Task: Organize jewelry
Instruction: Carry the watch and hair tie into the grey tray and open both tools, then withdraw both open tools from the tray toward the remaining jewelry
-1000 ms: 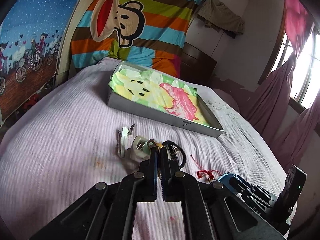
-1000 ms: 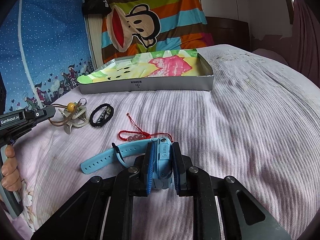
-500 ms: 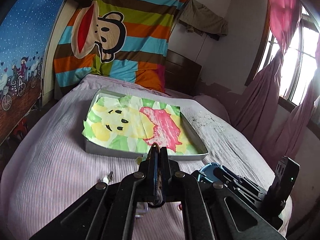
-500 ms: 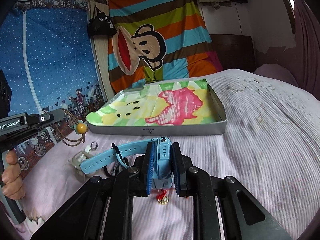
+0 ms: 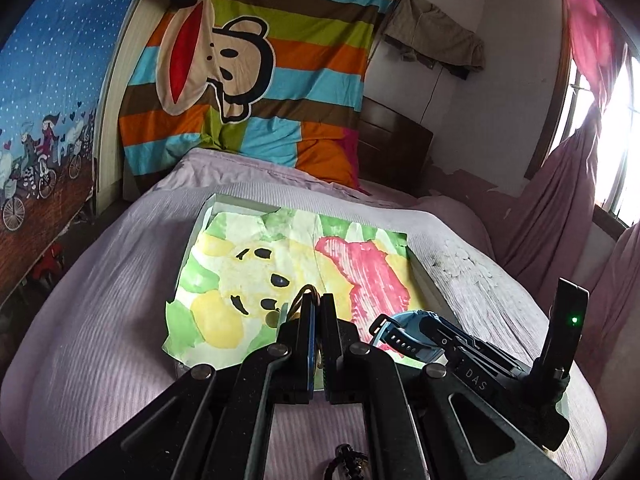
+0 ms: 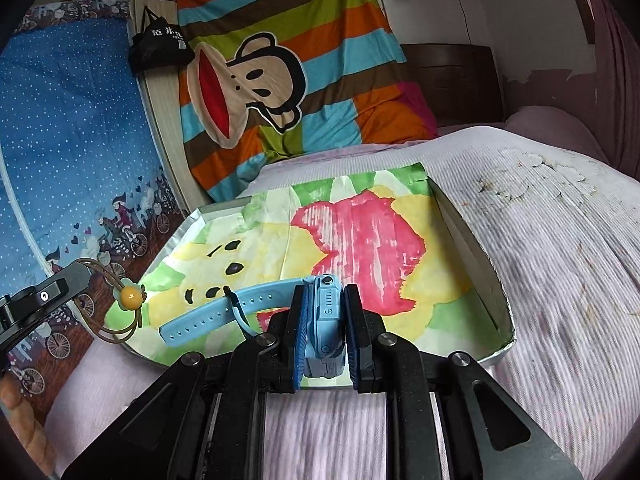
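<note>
Nearest the cameras, both grippers have lifted off the bed and travelled to the tray's front edge. Right gripper (image 6: 323, 320) jaws are clamped on the blue watch (image 6: 256, 306); left gripper (image 5: 316, 320) jaws are pinched on a brown cord charm (image 6: 130, 300) (yellow bead dangling). Beyond lies the tray (image 6: 476, 264), paper-lined, so release looks next.

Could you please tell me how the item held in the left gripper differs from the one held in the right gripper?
The left gripper pinches a thin brown cord loop carrying a yellow bead; the right gripper clamps a chunky blue watch. The cord loop dangles limp, while the watch's strap juts out stiffly sideways. Both are held above the paper-lined tray.
</note>
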`<state>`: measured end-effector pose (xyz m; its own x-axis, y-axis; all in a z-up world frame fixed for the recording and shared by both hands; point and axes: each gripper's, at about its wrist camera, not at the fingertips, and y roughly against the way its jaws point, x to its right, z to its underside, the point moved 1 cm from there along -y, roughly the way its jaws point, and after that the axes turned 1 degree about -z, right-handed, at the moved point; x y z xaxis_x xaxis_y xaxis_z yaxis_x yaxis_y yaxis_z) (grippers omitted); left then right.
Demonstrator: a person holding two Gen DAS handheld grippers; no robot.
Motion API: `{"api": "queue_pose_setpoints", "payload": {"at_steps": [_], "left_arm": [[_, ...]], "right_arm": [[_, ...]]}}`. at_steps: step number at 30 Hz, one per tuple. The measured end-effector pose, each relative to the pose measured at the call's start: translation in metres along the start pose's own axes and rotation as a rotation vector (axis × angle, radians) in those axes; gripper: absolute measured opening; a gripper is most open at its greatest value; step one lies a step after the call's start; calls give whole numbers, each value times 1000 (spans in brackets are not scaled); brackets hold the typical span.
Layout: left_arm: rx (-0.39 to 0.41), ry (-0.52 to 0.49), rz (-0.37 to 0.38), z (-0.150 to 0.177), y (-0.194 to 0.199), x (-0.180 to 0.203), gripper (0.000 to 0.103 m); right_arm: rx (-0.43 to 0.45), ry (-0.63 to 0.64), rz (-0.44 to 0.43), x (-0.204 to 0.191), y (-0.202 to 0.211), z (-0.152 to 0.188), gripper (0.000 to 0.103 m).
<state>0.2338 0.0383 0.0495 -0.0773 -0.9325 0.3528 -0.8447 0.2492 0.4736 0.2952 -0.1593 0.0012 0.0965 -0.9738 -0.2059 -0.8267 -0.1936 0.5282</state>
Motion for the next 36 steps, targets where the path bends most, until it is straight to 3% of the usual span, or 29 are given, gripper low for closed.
{"api": "queue_pose_setpoints", "payload": {"at_steps": [6,13,15,17,18,20,24,25,26,32,36], "left_arm": [[-65,43,-57,11,-19,-16,3],[-123,16,-143,21,-22,-20,6],[-127,12,-149,24,-19,-21,13],[-122,16,-146,27,-15,-21,27],[-113,18,-144,28,-11,-21,32],[-82,16,-147,30,-3,-20,56],[-28,-13,-152,31,13,-14,63],[-17,-14,-149,32,18,-12,70],[-1,-13,-150,34,23,-11,77],[82,-54,-155,46,51,-3,98],[101,-99,-153,59,66,1,103]], "right_arm": [[-47,39,33,-4,-24,4,16],[-58,78,39,-9,-28,12,17],[-49,93,37,-9,-25,13,17],[-38,99,30,-9,-20,13,21],[-24,101,25,-8,-15,14,30],[23,105,17,-8,-3,14,45],[96,121,6,-8,24,16,48],[110,124,2,-7,30,17,49],[124,128,0,-7,36,18,53],[223,141,-24,-4,81,28,79],[262,146,-31,-1,107,40,92]]}}
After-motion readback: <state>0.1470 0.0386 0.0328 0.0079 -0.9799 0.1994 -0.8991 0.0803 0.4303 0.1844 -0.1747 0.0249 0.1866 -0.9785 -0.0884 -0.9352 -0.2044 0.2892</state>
